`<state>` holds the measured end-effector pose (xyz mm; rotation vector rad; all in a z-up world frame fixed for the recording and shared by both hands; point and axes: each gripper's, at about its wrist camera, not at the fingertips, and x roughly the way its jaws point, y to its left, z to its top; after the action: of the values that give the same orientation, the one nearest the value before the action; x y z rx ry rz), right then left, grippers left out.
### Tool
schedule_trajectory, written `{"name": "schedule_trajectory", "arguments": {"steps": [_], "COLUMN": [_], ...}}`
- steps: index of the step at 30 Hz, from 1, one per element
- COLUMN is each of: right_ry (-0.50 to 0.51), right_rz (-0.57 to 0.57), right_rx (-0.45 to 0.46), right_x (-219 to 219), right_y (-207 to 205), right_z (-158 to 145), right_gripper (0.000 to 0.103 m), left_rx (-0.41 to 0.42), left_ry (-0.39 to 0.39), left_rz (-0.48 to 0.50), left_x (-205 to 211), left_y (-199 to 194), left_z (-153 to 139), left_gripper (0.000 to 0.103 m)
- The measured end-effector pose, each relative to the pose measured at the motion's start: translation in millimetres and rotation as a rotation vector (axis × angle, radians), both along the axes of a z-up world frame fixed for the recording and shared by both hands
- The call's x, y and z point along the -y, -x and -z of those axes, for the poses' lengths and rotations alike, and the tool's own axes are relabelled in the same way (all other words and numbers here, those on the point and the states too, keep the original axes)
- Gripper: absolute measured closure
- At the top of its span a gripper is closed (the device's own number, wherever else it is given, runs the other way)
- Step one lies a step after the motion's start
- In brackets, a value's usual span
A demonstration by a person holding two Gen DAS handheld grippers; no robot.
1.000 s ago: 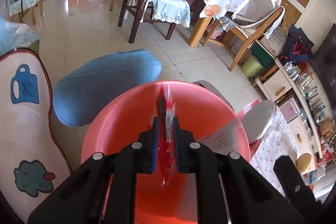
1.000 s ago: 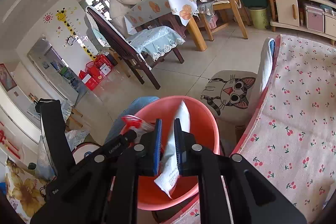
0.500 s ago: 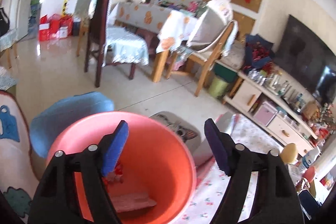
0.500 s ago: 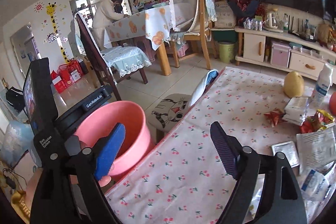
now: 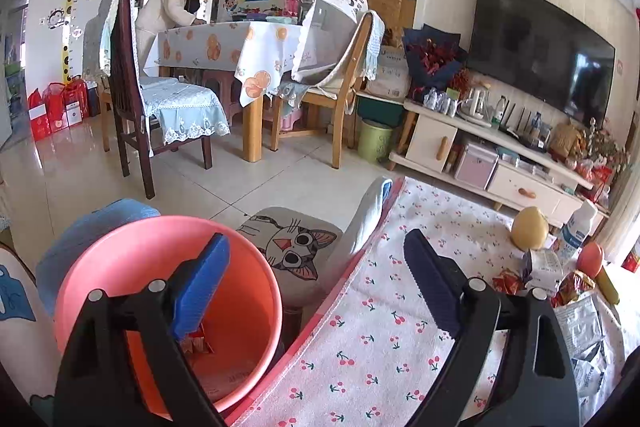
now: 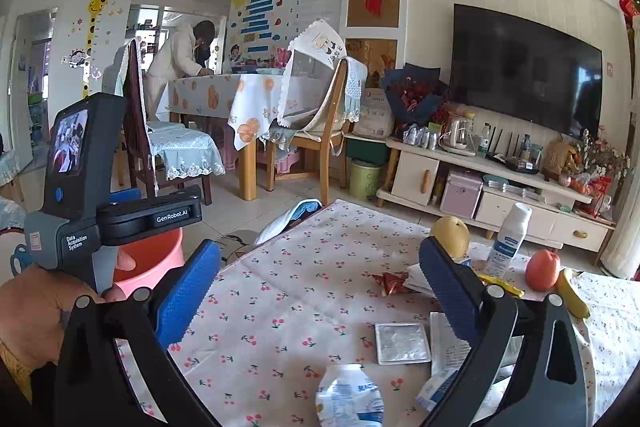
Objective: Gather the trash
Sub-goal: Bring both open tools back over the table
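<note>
Trash left to collect: a silver foil packet (image 6: 402,343) lay flat on the cherry-print tablecloth (image 6: 288,291), with white wrappers (image 6: 448,355) touching its right edge, a crumpled white-and-blue packet (image 6: 348,401) nearer the camera, and a red wrapper (image 6: 386,283) farther back.
Long axis: the foil packet looked nearly square, its edges roughly in line with the right wrist view, so I judged no roll of the wrist was needed to straddle it.
Direction from right gripper (image 6: 320,291): the foil packet sat ahead and below, a little toward the right finger.
Right gripper state: jaws had just been opening and stood spread wide, nothing between them.
Direction from left gripper (image 5: 316,279): the litter lay well off to its right, at the far side of the cloth.
Left gripper state: jaws had just been opening, wide apart and empty.
Bin: the pink bucket (image 5: 100,259) stood just beside the table edge under the left finger, a red wrapper piece (image 5: 196,341) already inside.
Nearer hand: the right, by my reading.
Not trash, likely: pear (image 6: 450,235), apple (image 6: 542,269), banana (image 6: 572,297), spray bottle (image 6: 510,239).
</note>
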<state>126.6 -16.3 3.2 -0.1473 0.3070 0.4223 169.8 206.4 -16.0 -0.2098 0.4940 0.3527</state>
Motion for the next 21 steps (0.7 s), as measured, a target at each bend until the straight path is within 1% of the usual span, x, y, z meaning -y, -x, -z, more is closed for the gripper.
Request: {"name": "schedule_trajectory", "arguments": {"steps": [2, 4, 7, 13, 16, 18, 21], "right_ry": [0.007, -0.001, -0.038, -0.049, -0.056, -0.058, -0.044], "right_rz": [0.022, 0.047, 0.074, 0.125, 0.124, 0.136, 0.188], "right_rx": [0.019, 0.014, -0.024, -0.082, -0.118, -0.140, -0.205], "right_x": [12, 26, 49, 85, 100, 110, 125], "right_y": [3, 1, -6, -15, -17, -19, -25], "right_z": [2, 5, 10, 20, 26, 29, 33], "right_gripper": [0.005, 0.005, 0.005, 0.005, 0.005, 0.005, 0.005], "left_rx": [-0.029, -0.058, -0.072, -0.098, -0.109, -0.108, -0.119], "left_ry": [0.001, -0.007, -0.004, -0.024, -0.013, -0.035, -0.086], "left_rz": [0.017, 0.017, 0.042, 0.087, 0.146, 0.165, 0.194], "left_x": [7, 15, 22, 43, 57, 70, 92], "left_y": [-4, -9, -14, -21, -25, -26, -29], "left_z": [1, 3, 4, 11, 13, 14, 17], "left_gripper": [0.013, 0.013, 0.013, 0.011, 0.010, 0.009, 0.009]}}
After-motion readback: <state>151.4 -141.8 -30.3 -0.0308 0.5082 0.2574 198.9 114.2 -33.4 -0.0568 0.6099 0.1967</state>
